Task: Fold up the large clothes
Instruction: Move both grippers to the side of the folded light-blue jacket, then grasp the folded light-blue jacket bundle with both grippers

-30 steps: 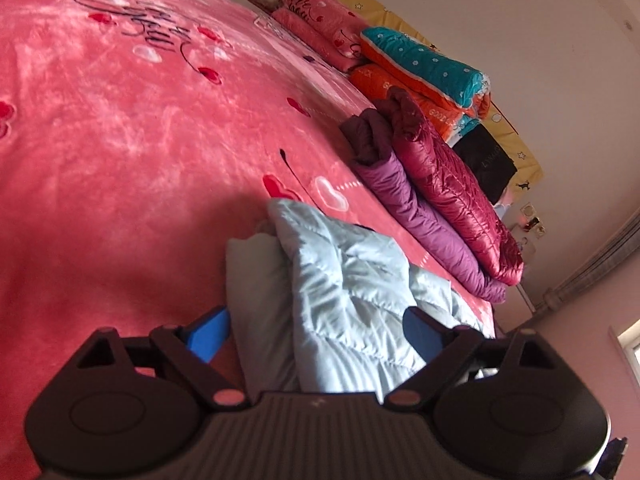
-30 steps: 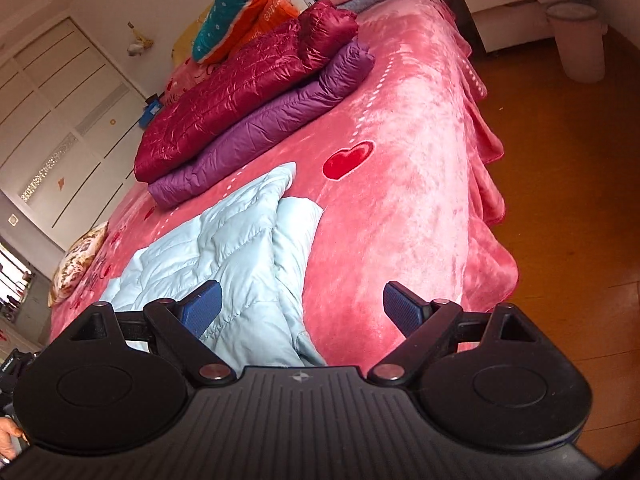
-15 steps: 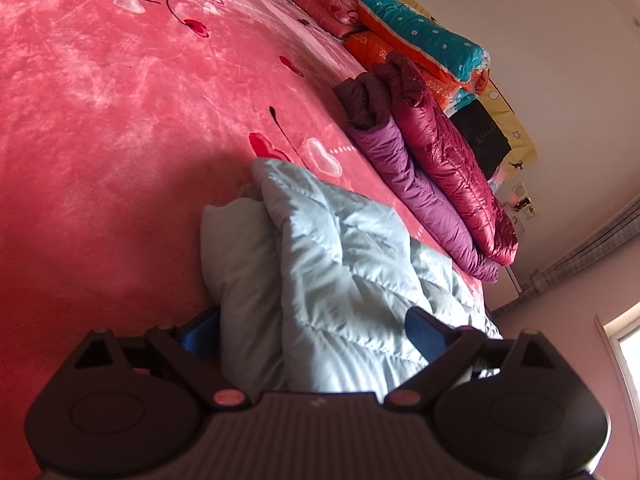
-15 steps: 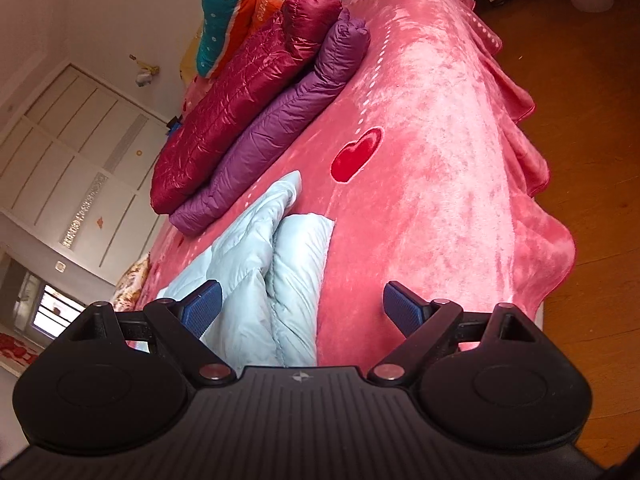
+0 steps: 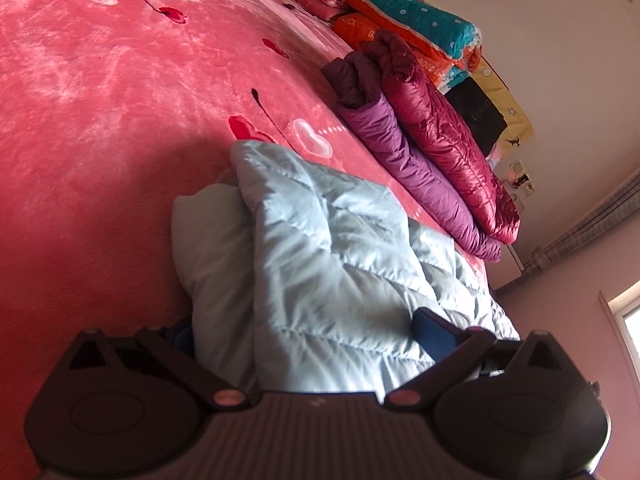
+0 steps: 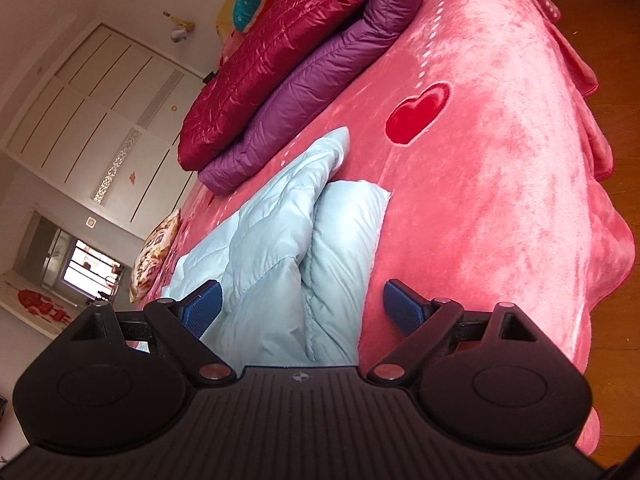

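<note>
A light blue quilted jacket [image 5: 320, 248] lies folded on the pink bed blanket [image 5: 100, 100]. My left gripper [image 5: 308, 334] is low over its near end, with its jaws opening. The jacket bulges between the fingers and hides most of the left pad; neither pad visibly squeezes it. From the other side, the same jacket [image 6: 280, 232] fills the gap of my right gripper [image 6: 304, 310]. That gripper stands open, its right pad over bare blanket [image 6: 500, 160] and its left pad at the jacket's surface.
A purple puffer jacket [image 5: 400, 160] and a maroon one [image 5: 448, 140] lie folded side by side beyond the blue jacket. Folded quilts [image 5: 412, 20] are stacked behind them. The bed's edge drops to a wooden floor [image 6: 624, 120]; a white wardrobe [image 6: 100, 120] stands beyond.
Both grippers have come down and closer to the blue jacket, which now reaches in between each pair of fingers. The left fingers have spread slightly wider.
</note>
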A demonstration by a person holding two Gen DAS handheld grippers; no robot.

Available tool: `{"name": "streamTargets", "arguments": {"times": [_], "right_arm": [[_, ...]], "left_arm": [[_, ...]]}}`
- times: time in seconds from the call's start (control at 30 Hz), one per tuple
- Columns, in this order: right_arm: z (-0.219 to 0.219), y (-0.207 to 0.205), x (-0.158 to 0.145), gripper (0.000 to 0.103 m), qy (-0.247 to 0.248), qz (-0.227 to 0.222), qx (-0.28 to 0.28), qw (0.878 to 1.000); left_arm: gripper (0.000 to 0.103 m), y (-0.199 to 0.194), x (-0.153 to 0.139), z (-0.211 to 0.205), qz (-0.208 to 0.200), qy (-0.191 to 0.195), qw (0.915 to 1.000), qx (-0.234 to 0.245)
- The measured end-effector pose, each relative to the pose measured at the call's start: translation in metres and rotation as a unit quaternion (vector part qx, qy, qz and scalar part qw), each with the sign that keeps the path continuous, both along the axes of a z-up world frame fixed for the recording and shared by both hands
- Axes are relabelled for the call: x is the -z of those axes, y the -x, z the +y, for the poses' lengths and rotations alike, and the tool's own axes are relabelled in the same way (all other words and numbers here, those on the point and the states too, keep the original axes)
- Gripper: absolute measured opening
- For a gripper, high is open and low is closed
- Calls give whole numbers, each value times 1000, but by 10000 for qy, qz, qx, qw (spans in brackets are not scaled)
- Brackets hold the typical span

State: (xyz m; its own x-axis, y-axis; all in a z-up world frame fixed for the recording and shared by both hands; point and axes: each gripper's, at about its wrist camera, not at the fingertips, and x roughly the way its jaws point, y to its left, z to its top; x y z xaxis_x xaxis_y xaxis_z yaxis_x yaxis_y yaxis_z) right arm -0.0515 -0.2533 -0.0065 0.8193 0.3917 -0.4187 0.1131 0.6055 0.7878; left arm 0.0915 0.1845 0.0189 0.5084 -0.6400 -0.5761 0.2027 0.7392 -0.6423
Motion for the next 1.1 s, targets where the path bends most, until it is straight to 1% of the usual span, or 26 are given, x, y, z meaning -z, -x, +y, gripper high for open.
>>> {"name": "streamTargets", "arguments": {"times": [0.1,0.17,0.47,0.63,0.87,0.93,1.0,1.03,1.07,1.1], "right_arm": [[7,-11,2,103,17,24,-271,9996],[10,-18,1,103,114,44,-393,9992],[13,-31,-2,103,230,-43,-672,9975],[20,-37,-3,103,186,-146,-891,9957],[30,-45,-6,103,273,-155,-959,9949],[33,-46,-7,103,327,-176,-1022,9941],[35,-45,-9,103,343,-187,-1036,9938],[36,-44,-10,102,366,-179,-1012,9940],[37,-45,-11,98,405,-159,-982,9942],[38,-45,-13,91,467,-126,-942,9944]], "left_arm": [[101,-1,0,-1,0,2,10000,38],[102,-2,1,-2,6,26,10000,54],[102,-5,3,-7,33,127,9999,110],[102,-6,3,-17,-11,76,9998,208],[100,-5,3,-23,-140,-65,9996,242],[92,-4,2,-24,-163,-109,9996,208],[77,-3,2,-22,-147,-97,9997,154],[74,-2,1,-22,-137,-87,9998,139],[66,-1,1,-22,-138,-88,9998,141],[59,0,0,-22,-154,-92,9997,156]]}}
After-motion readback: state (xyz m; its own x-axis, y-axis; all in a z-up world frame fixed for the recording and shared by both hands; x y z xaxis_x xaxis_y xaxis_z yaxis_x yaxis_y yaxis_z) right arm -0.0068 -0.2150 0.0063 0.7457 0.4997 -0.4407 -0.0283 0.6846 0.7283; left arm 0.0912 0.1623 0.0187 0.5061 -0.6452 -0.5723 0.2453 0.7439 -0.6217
